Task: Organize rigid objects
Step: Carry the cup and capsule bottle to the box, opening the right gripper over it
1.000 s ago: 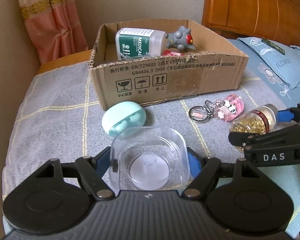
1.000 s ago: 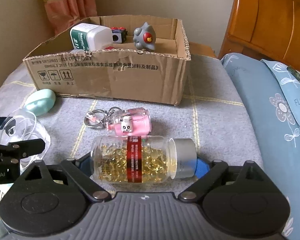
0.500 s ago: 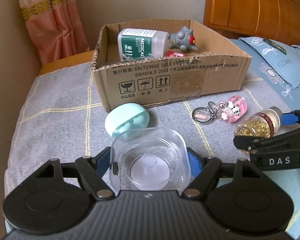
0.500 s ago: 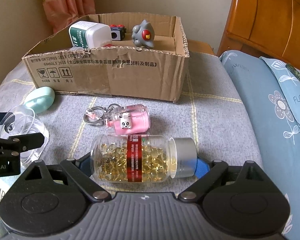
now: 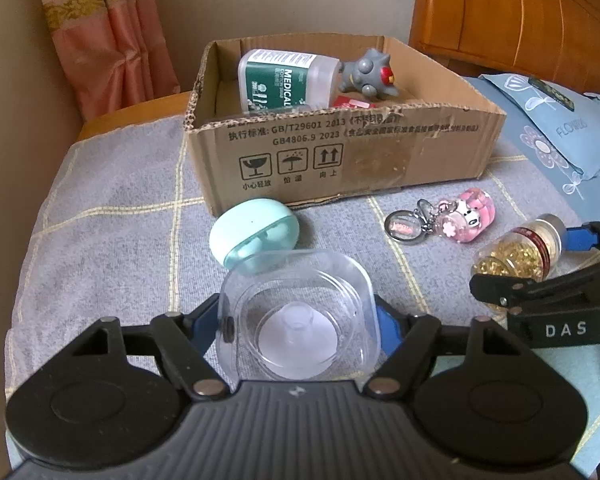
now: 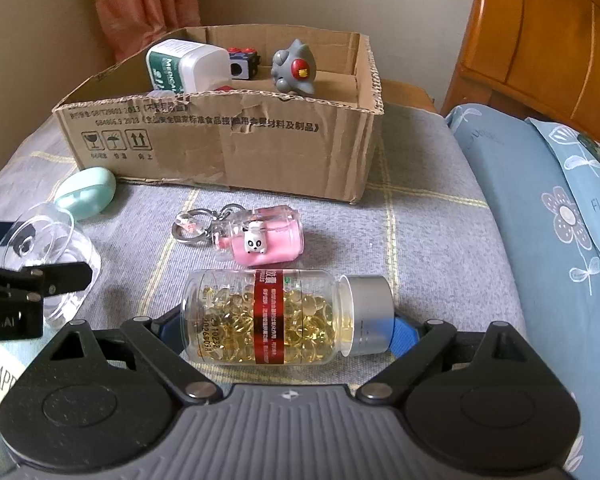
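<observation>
A clear plastic container [image 5: 300,320] with a white disc inside sits between the blue pads of my left gripper [image 5: 298,314]. The pads press its two sides and the jaws are closing on it. My right gripper [image 6: 288,328] is shut on a clear bottle of yellow capsules [image 6: 284,316], which lies crosswise with its silver cap to the right. The open cardboard box [image 5: 340,152] stands further back on the grey checked cover. In the left wrist view the right gripper [image 5: 532,260] and its capsule bottle [image 5: 516,248] show at the right. The left gripper [image 6: 28,252] shows at the left edge of the right wrist view.
A mint green case [image 5: 256,236] lies just in front of the box. A pink keychain bottle [image 6: 264,240] lies beside it. Inside the box are a green medical bottle [image 5: 284,80], a grey toy [image 5: 368,76] and a dark cube [image 6: 242,64]. A blue pillow [image 6: 540,208] borders the right.
</observation>
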Motion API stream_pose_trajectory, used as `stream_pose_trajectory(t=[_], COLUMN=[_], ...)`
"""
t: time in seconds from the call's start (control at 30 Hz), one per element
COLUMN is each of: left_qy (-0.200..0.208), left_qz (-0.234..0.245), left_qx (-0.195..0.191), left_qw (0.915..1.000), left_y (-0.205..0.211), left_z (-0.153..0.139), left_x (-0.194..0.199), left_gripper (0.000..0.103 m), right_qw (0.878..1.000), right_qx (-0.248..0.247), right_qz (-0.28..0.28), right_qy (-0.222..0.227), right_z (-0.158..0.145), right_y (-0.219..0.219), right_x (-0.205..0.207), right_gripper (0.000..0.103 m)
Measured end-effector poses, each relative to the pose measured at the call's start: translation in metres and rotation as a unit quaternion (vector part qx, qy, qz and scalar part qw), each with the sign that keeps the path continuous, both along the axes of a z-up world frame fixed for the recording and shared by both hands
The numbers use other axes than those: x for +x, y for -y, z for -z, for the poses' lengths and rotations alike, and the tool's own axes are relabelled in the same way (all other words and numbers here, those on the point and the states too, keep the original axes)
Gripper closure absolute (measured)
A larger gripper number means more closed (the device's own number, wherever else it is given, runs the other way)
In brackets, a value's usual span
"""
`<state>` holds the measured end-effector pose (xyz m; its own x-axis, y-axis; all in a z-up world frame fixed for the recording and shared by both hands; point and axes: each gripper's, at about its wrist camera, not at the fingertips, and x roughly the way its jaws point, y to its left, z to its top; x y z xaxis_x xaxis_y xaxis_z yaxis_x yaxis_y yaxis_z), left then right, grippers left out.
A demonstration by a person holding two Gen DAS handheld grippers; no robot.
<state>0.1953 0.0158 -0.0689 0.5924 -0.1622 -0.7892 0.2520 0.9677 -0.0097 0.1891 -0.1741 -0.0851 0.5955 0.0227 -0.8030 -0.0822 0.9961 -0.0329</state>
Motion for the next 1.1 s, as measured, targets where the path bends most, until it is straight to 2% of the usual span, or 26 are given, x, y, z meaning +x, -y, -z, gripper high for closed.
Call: stream_pose_trajectory(t=[0.3, 0.43, 0.6, 0.87, 1.1], left_qy=[0.0, -0.006, -0.012, -0.007, 0.001], left_qz=[0.028, 0.054, 0.076, 0.097, 0.107], left_qx=[-0.001, 0.017, 0.024, 0.014, 0.014], left_qw=[0.9996, 0.9984, 0.9967, 0.9952, 0.9942], left_y=[-0.01, -0.013, -0.017, -0.018, -0.019], left_z=[-0.018, -0.027, -0.038, -0.053, -0.06], left_x=[-0.001, -0.003, -0.005, -0.006, -0.004], left_gripper=[0.028, 0.028, 0.028, 0.028, 0.028], right_qw=[0.999, 0.998, 0.997, 0.994, 0.994], right_qx=[0.021, 0.018, 0.014, 0.007, 0.014], right_qz=[-0.039, -0.059, -0.074, -0.09, -0.084], right_qy=[-0.021, -0.021, 0.0, 0.056, 0.071], right_z=[-0.013, -0.028, -0.055, -0.103, -0.116], right_y=[0.015, 0.02, 0.027, 0.024, 0.016], right_x=[-0.003, -0.004, 0.003, 0.036, 0.081], right_gripper=[0.007, 0.007, 0.007, 0.007, 0.007])
